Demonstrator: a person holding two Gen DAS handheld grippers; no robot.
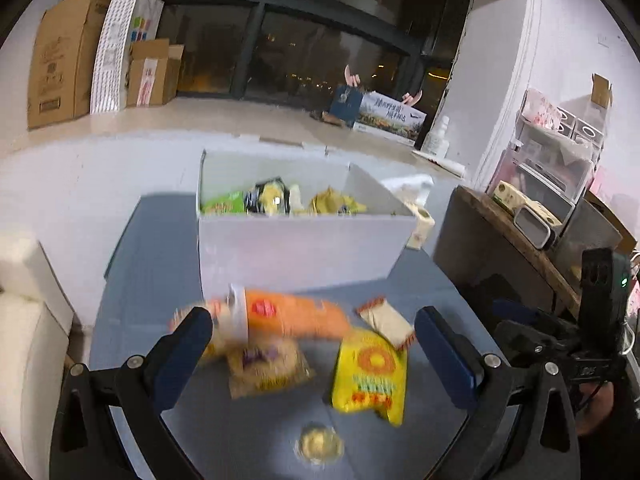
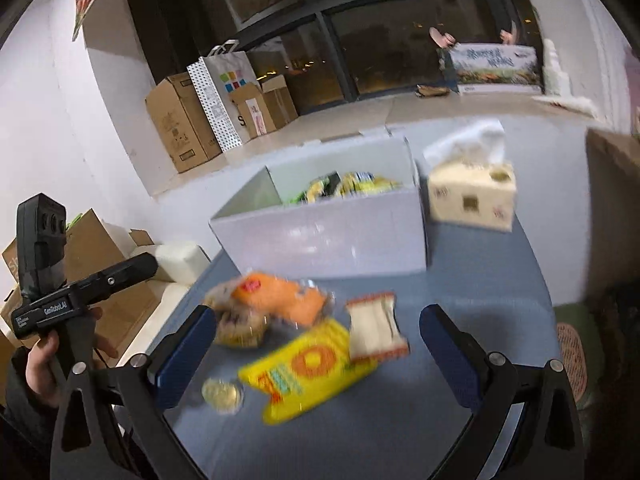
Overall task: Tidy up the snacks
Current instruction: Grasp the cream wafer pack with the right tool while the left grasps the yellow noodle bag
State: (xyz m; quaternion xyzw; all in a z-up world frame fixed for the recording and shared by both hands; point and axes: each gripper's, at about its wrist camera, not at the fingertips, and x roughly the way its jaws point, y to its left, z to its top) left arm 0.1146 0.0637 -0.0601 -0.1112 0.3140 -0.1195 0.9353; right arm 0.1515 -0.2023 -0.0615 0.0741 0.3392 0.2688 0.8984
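A white box (image 1: 296, 248) (image 2: 320, 236) with several snack packets inside stands on the grey-blue table (image 1: 152, 264) (image 2: 480, 300). In front of it lie an orange packet (image 1: 296, 314) (image 2: 280, 300), a clear bag of pastries (image 1: 268, 368) (image 2: 238, 330), a yellow packet (image 1: 370, 376) (image 2: 304, 368), a small white red-edged packet (image 1: 386, 320) (image 2: 374, 328) and a small round gold snack (image 1: 320, 444) (image 2: 222, 394). My left gripper (image 1: 312, 340) is open and empty, above the snacks. My right gripper (image 2: 318, 340) is open and empty, above the yellow packet.
A tissue box (image 2: 472, 188) stands right of the white box. A dark wooden side table (image 1: 520, 248) with clutter is at the right. A white sofa (image 1: 24, 320) is at the left. Cardboard boxes (image 1: 60, 56) stand by the dark window.
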